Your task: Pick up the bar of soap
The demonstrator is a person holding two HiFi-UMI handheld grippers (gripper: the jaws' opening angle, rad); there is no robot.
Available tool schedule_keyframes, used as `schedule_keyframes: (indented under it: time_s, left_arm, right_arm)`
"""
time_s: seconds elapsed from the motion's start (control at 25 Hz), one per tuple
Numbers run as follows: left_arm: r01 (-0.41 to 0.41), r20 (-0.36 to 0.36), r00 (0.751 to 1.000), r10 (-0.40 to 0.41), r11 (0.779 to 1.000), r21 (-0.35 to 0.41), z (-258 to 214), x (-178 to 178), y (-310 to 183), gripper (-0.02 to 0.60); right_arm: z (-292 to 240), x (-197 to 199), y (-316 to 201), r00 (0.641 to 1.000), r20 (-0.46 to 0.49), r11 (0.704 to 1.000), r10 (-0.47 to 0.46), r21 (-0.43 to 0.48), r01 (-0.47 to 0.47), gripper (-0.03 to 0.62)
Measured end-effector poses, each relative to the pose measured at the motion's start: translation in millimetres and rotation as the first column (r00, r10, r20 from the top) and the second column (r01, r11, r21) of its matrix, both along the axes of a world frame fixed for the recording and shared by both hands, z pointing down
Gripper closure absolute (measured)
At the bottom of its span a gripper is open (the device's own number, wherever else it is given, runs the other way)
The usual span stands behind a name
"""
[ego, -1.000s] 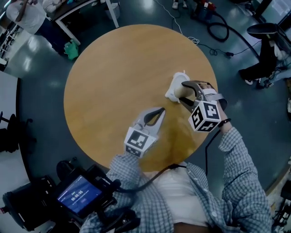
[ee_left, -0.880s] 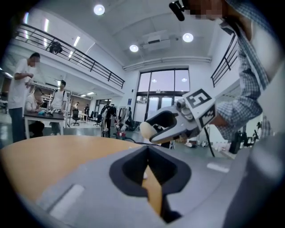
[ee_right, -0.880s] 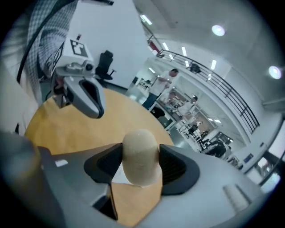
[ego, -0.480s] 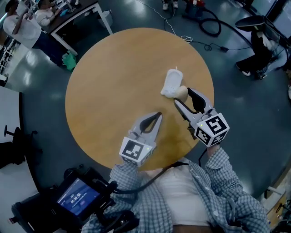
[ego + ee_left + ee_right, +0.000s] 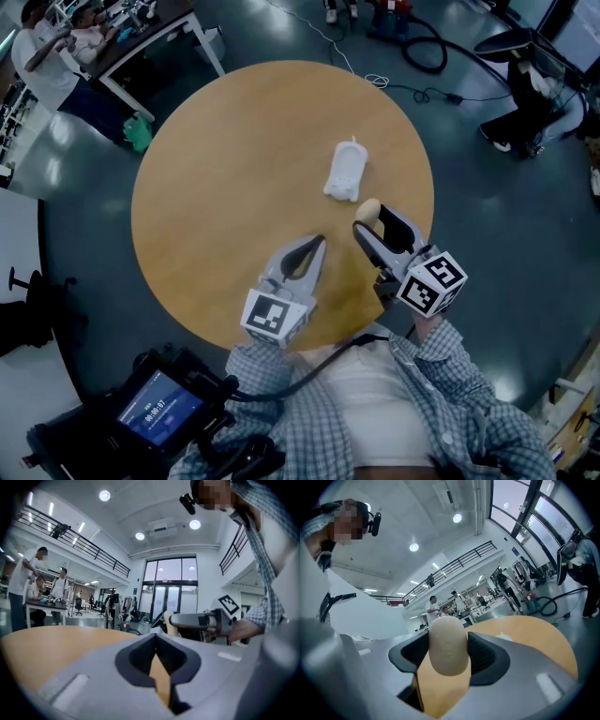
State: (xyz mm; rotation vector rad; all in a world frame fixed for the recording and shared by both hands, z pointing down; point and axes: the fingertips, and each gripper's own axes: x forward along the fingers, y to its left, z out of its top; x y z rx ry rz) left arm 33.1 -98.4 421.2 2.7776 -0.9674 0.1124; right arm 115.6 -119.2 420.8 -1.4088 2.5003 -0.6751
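Got the soap pinched in my right tongs, pads pressing on both its sides. It looks to be held up off the tabletop, a bit this side of the white dish. My left tongs are closed on nothing, parked just beside. My worry: the bar's smooth and rounded, and a good chunk pokes out past the tips. A weak squeeze or a quick wrist twist could let it squirt out and drop on the tabletop, or go over the edge.
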Motion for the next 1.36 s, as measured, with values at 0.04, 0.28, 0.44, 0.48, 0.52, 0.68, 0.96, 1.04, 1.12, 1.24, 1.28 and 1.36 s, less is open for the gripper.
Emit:
schedule_keyframes:
  time_s: [0.04, 0.28, 0.44, 0.48, 0.52, 0.68, 0.96, 1.04, 1.12, 1.24, 1.28, 1.36]
  left_arm:
    - [0.008, 0.006, 1.0, -0.008, 1.0, -0.004, 1, -2, -1, 0.583]
    - [0.03, 0.021, 0.999, -0.03, 0.999, -0.01, 1, -10, -4, 0.583]
    - [0.034, 0.022, 0.999, -0.034, 0.999, -0.016, 3, -13, -3, 0.583]
    - [0.033, 0.02, 0.999, -0.033, 0.999, -0.015, 3, -12, -3, 0.583]
    - [0.031, 0.017, 0.999, -0.031, 0.999, -0.012, 3, -12, -3, 0.583]
    - [0.013, 0.0, 1.0, -0.013, 1.0, 0.004, 4, -8, -2, 0.583]
    - [0.011, 0.011, 1.0, -0.011, 1.0, -0.002, 5, -9, 4, 0.583]
    - [0.014, 0.009, 1.0, -0.014, 1.0, 0.001, 5, -9, -1, 0.583]
    - [0.012, 0.005, 1.0, -0.012, 1.0, 0.007, 6, -10, -3, 0.583]
    - [0.018, 0.01, 1.0, -0.018, 1.0, -0.002, 5, -11, -3, 0.583]
    - [0.022, 0.013, 1.0, -0.022, 1.0, -0.005, 4, -11, -3, 0.583]
    - [0.028, 0.017, 0.999, -0.028, 1.0, -0.007, 3, -13, -4, 0.583]
  right_arm:
    - [-1, 0, 0, 1.0, 0.005, 1.0, 0.003, 0.003, -0.003, 0.332]
    - [-4, -1, -1, 1.0, 0.01, 0.999, 0.02, 0.028, -0.02, 0.33]
    - [-5, -3, 1, 1.0, 0.016, 0.999, 0.025, 0.034, -0.026, 0.33]
    - [-6, -3, 2, 1.0, 0.014, 0.999, 0.025, 0.035, -0.026, 0.33]
    - [-6, -3, 2, 1.0, 0.011, 0.999, 0.025, 0.036, -0.025, 0.33]
    - [-8, -1, 1, 1.0, 0.009, 0.999, 0.024, 0.039, -0.025, 0.332]
    - [-10, 0, 7, 1.0, -0.004, 0.999, 0.025, 0.046, -0.025, 0.331]
    - [-9, -1, 1, 1.0, -0.003, 0.999, 0.025, 0.042, -0.025, 0.332]
    - [-9, -2, -1, 1.0, -0.002, 0.999, 0.024, 0.04, -0.024, 0.332]
    - [-9, -3, 0, 1.0, -0.005, 0.999, 0.022, 0.044, -0.021, 0.332]
    - [-9, -4, 0, 1.0, -0.007, 0.999, 0.02, 0.045, -0.02, 0.332]
    - [-9, -5, 0, 1.0, -0.013, 0.999, 0.017, 0.046, -0.016, 0.332]
